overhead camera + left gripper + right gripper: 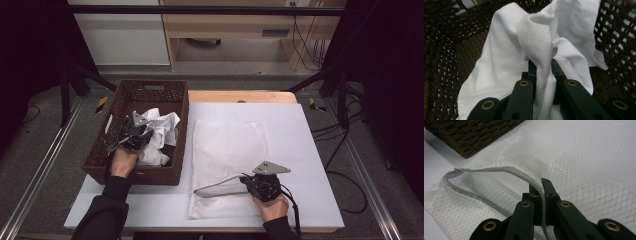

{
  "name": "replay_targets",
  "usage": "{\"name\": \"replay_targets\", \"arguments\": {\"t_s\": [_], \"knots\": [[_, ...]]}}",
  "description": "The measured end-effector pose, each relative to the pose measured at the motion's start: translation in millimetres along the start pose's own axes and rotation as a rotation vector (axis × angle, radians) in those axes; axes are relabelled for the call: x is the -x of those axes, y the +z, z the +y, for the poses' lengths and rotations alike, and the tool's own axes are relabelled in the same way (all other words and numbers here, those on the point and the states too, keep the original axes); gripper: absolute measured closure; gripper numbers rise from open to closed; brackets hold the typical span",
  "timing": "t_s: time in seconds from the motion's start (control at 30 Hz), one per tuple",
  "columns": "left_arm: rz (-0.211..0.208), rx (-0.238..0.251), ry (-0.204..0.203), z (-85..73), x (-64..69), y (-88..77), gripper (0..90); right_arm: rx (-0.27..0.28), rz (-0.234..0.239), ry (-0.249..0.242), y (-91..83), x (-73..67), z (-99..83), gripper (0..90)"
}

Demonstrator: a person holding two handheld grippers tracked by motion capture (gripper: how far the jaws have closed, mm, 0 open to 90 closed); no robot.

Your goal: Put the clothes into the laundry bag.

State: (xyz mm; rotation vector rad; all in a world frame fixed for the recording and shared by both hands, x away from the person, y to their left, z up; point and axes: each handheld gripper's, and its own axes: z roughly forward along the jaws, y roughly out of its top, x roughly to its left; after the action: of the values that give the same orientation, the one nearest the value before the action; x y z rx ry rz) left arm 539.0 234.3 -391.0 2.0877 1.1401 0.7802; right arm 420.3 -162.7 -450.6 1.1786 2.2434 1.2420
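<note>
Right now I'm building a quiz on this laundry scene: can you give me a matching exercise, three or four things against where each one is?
Things:
1. crumpled white cloth
2. white mesh laundry bag
3. dark brown wicker basket
4. right gripper

Places or states:
A. standing at the table's left edge
B. lying flat on the white tabletop
C. clamped on the bag's grey zipper edge
D. inside the basket, pinched by the left gripper

Pairs: 1-D, 2-B, 3-A, 4-C
</note>
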Motion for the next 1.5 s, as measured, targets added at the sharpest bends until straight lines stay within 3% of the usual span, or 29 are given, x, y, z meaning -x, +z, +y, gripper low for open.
{"name": "replay_targets", "arguments": {"t_s": [0.07,0.2,0.57,0.77,0.9,1.23,1.5], "knots": [[0.007,0.057,-0.026,-0.3,-3.3,-6.0,82.4,0.002,0.004,0.002,-0.7,0.5,0.1,88.0],[0.031,0.127,-0.029,1.6,-4.5,-13.8,82.7,0.003,0.003,0.000,-0.4,1.5,0.3,88.0],[0.066,0.285,-0.064,19.6,-15.4,-55.8,82.8,0.005,0.003,0.003,-0.8,1.4,0.4,88.1],[0.078,0.358,-0.064,30.2,-21.1,-80.7,83.0,0.004,0.003,0.001,-0.4,1.4,0.5,88.1],[0.075,0.412,-0.074,36.5,-21.7,-96.8,83.0,0.004,0.003,0.003,-0.5,1.5,0.6,88.1],[0.053,0.494,-0.085,45.8,-18.8,-128.8,83.0,0.006,0.004,0.003,-0.6,1.9,0.6,88.1],[0.007,0.566,-0.059,53.8,-4.2,-159.0,83.1,0.008,-0.003,0.007,-1.3,1.9,1.0,88.1]]}}
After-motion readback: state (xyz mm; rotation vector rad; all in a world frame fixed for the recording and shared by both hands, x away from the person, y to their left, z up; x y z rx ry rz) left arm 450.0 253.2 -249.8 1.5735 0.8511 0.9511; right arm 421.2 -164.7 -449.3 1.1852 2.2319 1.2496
